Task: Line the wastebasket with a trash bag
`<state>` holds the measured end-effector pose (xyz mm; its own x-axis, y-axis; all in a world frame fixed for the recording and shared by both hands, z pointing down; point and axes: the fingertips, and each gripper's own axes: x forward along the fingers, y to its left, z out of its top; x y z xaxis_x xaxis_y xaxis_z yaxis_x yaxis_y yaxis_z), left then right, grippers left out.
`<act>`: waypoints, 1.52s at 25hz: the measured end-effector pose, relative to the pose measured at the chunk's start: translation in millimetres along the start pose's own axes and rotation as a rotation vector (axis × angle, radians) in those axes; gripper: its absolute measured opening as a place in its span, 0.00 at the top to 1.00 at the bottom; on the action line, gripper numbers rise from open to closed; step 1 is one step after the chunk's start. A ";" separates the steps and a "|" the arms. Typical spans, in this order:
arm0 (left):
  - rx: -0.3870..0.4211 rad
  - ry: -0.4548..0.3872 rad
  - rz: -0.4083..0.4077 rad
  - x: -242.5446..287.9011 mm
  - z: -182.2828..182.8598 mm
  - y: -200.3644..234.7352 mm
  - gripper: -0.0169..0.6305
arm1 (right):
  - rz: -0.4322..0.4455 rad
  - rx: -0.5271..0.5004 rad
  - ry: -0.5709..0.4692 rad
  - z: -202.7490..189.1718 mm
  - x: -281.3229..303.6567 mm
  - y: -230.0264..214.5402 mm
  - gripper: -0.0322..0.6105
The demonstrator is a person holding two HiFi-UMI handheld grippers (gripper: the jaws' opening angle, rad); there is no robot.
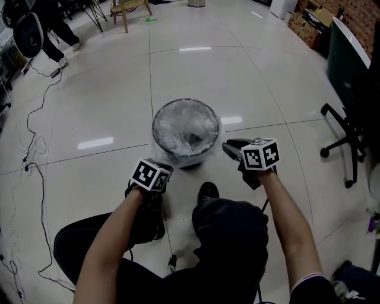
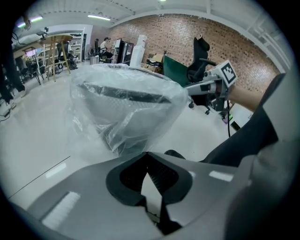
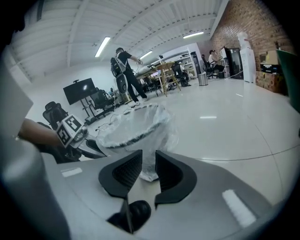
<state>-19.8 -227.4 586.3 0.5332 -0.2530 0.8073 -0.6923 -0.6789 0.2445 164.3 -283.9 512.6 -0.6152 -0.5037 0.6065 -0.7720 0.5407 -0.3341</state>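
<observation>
A dark round wastebasket [image 1: 185,132] stands on the pale floor with a clear trash bag [image 1: 178,127] inside it, the bag's edge folded down over the rim. My left gripper [image 1: 163,169] is at the basket's near left side; its jaws are shut, and the bag's loose skirt [image 2: 117,136] hangs just past the tips, with nothing visibly pinched. My right gripper [image 1: 228,147] is at the basket's near right rim. Its jaws [image 3: 148,152] stand apart, and a fold of the bag [image 3: 149,173] shows through the gap without either pad pressing on it.
An office chair [image 1: 347,139] stands to the right. Cables [image 1: 35,148] trail over the floor at left. Cardboard boxes [image 1: 309,24] line the far right, and a wooden stool [image 1: 127,9] stands at the back. The person's shoe [image 1: 208,193] rests just before the basket.
</observation>
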 end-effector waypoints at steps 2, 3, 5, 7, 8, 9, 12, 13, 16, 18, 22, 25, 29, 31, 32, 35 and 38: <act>0.004 0.002 -0.003 -1.0 0.4 -3.3 0.95 | 0.003 -0.010 -0.036 16.7 -6.8 4.2 0.80; 0.006 0.002 -0.006 -1.2 1.5 -5.9 0.95 | 0.004 -0.008 -0.052 23.7 -8.0 5.1 0.80; 0.011 0.005 -0.010 -1.4 1.8 -8.2 0.96 | 0.003 0.008 -0.076 33.5 -4.4 4.7 0.79; 0.012 0.006 -0.005 -3.0 0.1 -6.3 0.96 | 0.007 0.036 -0.088 37.4 5.4 3.8 0.80; 0.010 0.003 -0.003 -3.5 -0.1 -6.1 0.96 | 0.014 0.055 -0.092 37.7 9.4 3.5 0.81; 0.008 -0.002 -0.005 -3.4 0.5 -7.5 0.96 | 0.021 0.074 -0.096 37.3 11.6 2.5 0.81; 0.013 -0.016 -0.017 -2.7 4.5 -13.5 0.96 | 0.030 0.099 -0.090 34.0 10.6 -2.8 0.95; 0.014 -0.016 -0.017 -2.8 4.7 -13.0 0.96 | 0.031 0.093 -0.079 32.3 11.0 -3.4 0.95; 0.003 -0.018 -0.012 -4.7 2.9 -9.6 0.95 | 0.029 0.057 -0.050 29.8 14.4 -3.8 0.95; -0.006 -0.022 -0.012 -5.6 2.7 -9.6 0.96 | 0.016 0.031 -0.032 29.4 15.9 -7.1 0.95; -0.013 -0.025 -0.002 -7.3 1.8 -5.6 0.96 | -0.006 0.012 -0.005 25.6 24.8 -14.6 0.95; -0.018 -0.039 -0.010 -9.3 5.4 -6.2 0.95 | -0.004 0.050 -0.021 18.9 30.6 -19.6 0.95; -0.037 -0.027 0.019 -6.7 1.0 1.5 0.96 | 0.027 0.126 -0.071 10.3 36.7 -23.5 0.95; -0.045 -0.038 0.036 -6.0 2.0 5.4 0.95 | 0.039 0.135 -0.088 10.1 40.1 -22.2 0.95; -0.045 -0.051 0.043 -6.6 3.7 6.9 0.95 | 0.046 0.133 -0.093 10.9 42.0 -20.5 0.95; -0.045 -0.085 0.041 -11.4 7.5 5.3 0.95 | 0.069 0.126 -0.095 11.2 43.9 -15.7 0.88; -0.052 -0.092 0.022 -21.2 6.0 1.7 0.83 | 0.074 0.127 -0.100 11.4 34.8 -17.3 0.83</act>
<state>-29.3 -227.4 566.4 0.5583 -0.3314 0.7606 -0.7273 -0.6365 0.2566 154.4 -318.4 531.2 -0.6788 -0.5334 0.5046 -0.7343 0.4924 -0.4673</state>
